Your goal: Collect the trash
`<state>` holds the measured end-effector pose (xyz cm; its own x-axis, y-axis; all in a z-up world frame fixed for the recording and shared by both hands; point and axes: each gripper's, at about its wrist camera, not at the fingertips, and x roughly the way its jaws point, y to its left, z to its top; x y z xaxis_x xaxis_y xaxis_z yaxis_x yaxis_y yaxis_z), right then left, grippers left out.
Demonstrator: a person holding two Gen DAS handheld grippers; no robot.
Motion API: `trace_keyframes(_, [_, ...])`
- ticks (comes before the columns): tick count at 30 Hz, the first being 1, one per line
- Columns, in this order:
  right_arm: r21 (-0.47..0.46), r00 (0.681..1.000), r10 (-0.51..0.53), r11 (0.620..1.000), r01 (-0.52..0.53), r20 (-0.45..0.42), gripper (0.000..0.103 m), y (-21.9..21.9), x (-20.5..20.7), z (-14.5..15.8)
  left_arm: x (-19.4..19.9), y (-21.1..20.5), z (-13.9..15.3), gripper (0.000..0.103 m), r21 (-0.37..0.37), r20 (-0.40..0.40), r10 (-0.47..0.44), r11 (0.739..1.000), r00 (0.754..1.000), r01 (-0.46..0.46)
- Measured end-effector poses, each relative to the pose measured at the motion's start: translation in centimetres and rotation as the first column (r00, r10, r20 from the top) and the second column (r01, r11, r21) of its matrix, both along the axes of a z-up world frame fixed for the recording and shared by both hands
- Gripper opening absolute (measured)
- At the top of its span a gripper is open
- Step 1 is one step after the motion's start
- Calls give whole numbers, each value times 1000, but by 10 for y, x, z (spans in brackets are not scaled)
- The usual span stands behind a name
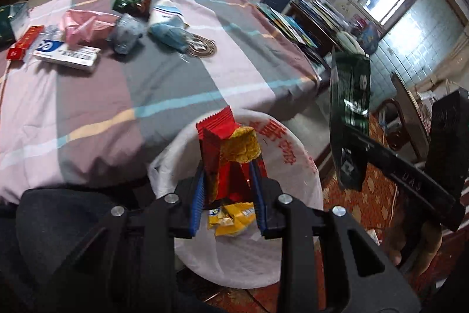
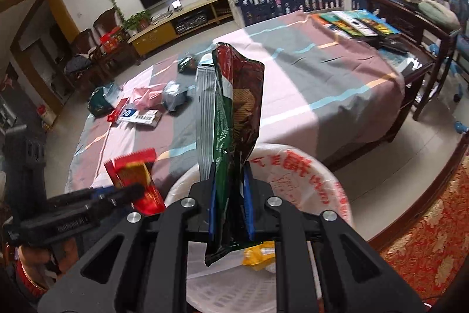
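1. My left gripper [image 1: 227,187] is closed on a red snack wrapper [image 1: 218,145], pinched low on the pack so that most of it stands up above the blue pads. It hangs directly over the bin.
2. My right gripper [image 2: 230,201] is closed on a dark green snack bag [image 2: 237,113], gripped near its lower end with the long body rising above the fingers and a short tail hanging below. It also sits over the bin.
3. The bin [image 2: 322,189] is a white basket lined with a white plastic bag printed in red. A yellow wrapper [image 1: 231,217] already lies inside.
4. Handling, as I judge it: both packs look empty, thin and crinkly, so very light, floppy and somewhat slick. A flat pinch across a doubled or crimped edge should hold best. Once released, they may flutter instead of dropping straight, so release low inside the rim.
5. Trash remaining on the table [image 1: 164,84]: a pink bag [image 1: 80,27], a crumpled grey-blue wrapper [image 1: 126,33], a blue mask [image 1: 170,35], a green packet [image 1: 132,2], a flat white box [image 1: 66,56] and a small red box [image 1: 25,43]. All sit well apart from the bin.
6. Surface: a striped cloth, soft and wrinkled; fingers could snag it when picking flat items.
7. Room: a living room with a television, low cabinet, playpen panels, books on a side table and a patterned red rug.
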<state>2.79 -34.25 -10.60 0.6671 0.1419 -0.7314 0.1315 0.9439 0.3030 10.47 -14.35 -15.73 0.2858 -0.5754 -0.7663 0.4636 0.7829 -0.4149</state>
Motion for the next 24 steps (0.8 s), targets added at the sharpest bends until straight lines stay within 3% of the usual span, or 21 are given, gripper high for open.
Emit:
trace_keyframes(5, [21,997,-66,998,67,-42,16,-23,-6,-9,-7,-39,-27,42,17,-69,-139,990,988,140])
trace_keyframes(6, [29,996,-71,997,72,-52,16,-25,-6,-12,-7,-40,-33,49,32,-81,-146,988,986,149])
trace_keyframes(7, [33,995,-71,997,73,-63,16,-25,-6,-15,-7,-41,-35,62,43,-86,-142,988,986,147])
trace_keyframes(10, [8,991,-58,998,60,-122,17,-18,0,-30,-1,-30,-33,81,49,-67,-85,995,994,88])
trace_keyframes(16, [36,960,-30,998,41,-277,20,-2,9,-77,11,5,-22,82,17,-32,43,999,999,-43])
trace_keyframes(19, [56,940,-48,996,71,-337,44,0,9,-93,17,19,-19,82,19,-10,89,996,996,-89])
trace_keyframes(20, [59,938,-54,995,79,-343,61,0,8,-95,19,24,-18,82,16,-3,109,994,994,-109])
trace_keyframes(21, [55,937,-70,994,94,-342,71,-1,7,-94,20,29,-16,82,13,8,129,992,992,-129])
trace_keyframes(24, [53,941,-92,992,115,-325,75,-4,5,-90,23,40,-8,84,14,40,177,984,983,-178])
